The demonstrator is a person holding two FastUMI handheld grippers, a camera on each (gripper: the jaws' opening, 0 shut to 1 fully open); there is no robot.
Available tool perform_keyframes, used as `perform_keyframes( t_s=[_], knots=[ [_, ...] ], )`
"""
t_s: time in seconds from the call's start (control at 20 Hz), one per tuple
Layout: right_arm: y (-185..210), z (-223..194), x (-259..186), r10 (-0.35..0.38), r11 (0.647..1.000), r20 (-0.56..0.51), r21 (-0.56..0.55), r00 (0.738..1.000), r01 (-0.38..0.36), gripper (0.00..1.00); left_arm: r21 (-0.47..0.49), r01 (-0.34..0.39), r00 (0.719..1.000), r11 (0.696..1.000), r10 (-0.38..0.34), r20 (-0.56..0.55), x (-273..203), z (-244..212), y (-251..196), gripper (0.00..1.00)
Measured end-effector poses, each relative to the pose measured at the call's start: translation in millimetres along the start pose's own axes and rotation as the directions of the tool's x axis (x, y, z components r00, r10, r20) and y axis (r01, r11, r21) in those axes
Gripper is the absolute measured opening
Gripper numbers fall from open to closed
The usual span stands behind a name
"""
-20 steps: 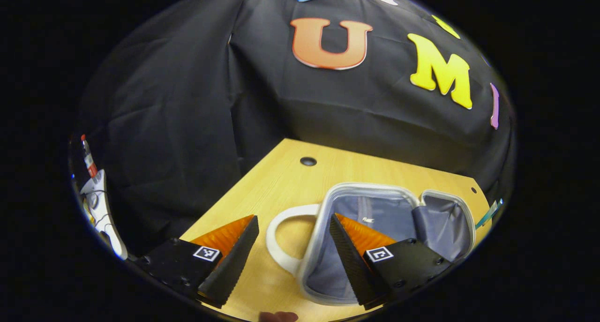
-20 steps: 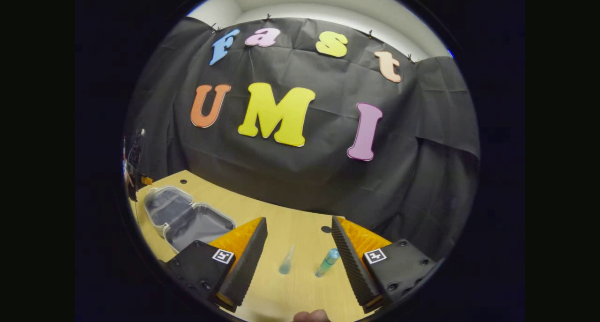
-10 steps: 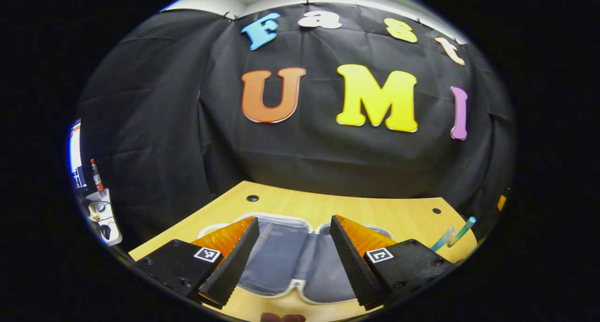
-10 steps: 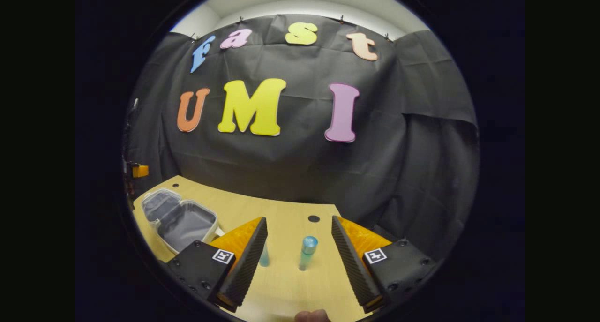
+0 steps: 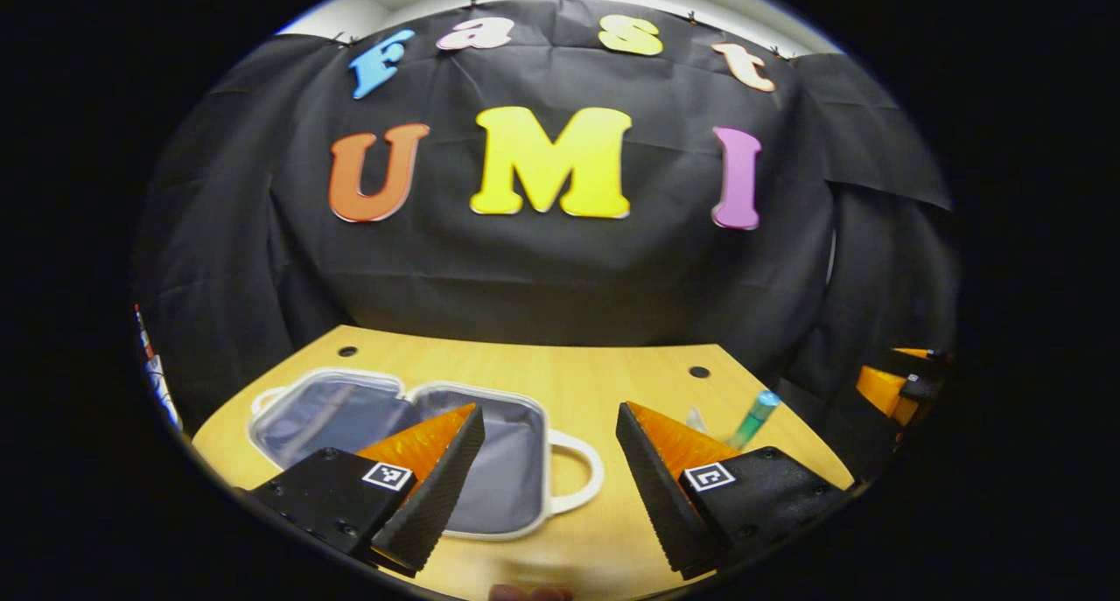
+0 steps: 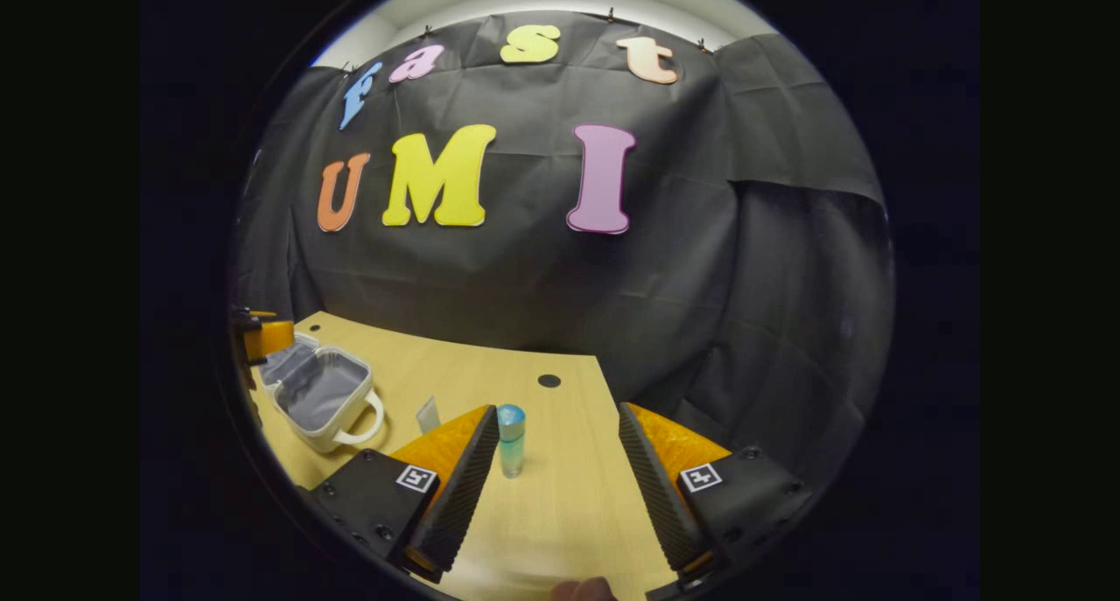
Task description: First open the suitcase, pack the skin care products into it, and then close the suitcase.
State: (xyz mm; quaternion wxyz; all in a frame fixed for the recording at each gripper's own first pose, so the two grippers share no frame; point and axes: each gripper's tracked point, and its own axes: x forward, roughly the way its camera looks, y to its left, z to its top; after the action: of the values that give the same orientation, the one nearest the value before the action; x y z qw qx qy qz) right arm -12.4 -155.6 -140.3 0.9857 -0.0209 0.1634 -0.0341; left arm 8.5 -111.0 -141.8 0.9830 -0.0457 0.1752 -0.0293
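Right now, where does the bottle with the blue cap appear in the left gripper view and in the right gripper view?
Left gripper view: the bottle with the blue cap is at lower right, above the gripper's right-hand finger.
Right gripper view: the bottle stands upright at lower centre, beside the gripper's left-hand finger.
Shared landmark: the open suitcase lies to the bottle's left in both views.
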Motion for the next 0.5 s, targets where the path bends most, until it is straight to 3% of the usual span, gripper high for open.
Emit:
perform_keyframes(
  t_s=[0.15, 0.25, 0.5],
  knots=[
    [-20, -9, 2, -0.004, 1.000, -0.020, -0.026, 1.000, 0.004, 0.82, 0.015, 0.123, 0.992, 0.992, -0.122, -0.043, 19, -30, -62, 0.97],
    [-30, -16, 2, -0.009, 0.999, -0.041, -0.035, 0.999, 0.008, 0.82, 0.048, 0.171, 0.982, 0.984, -0.167, -0.091, 37, -55, -90, 0.97],
    [-43, -34, -6, -0.008, 0.998, -0.104, -0.056, 0.995, 0.003, 0.82, 0.077, 0.222, 0.963, 0.972, -0.206, -0.172, 96, -107, -122, 0.97]
  ],
)
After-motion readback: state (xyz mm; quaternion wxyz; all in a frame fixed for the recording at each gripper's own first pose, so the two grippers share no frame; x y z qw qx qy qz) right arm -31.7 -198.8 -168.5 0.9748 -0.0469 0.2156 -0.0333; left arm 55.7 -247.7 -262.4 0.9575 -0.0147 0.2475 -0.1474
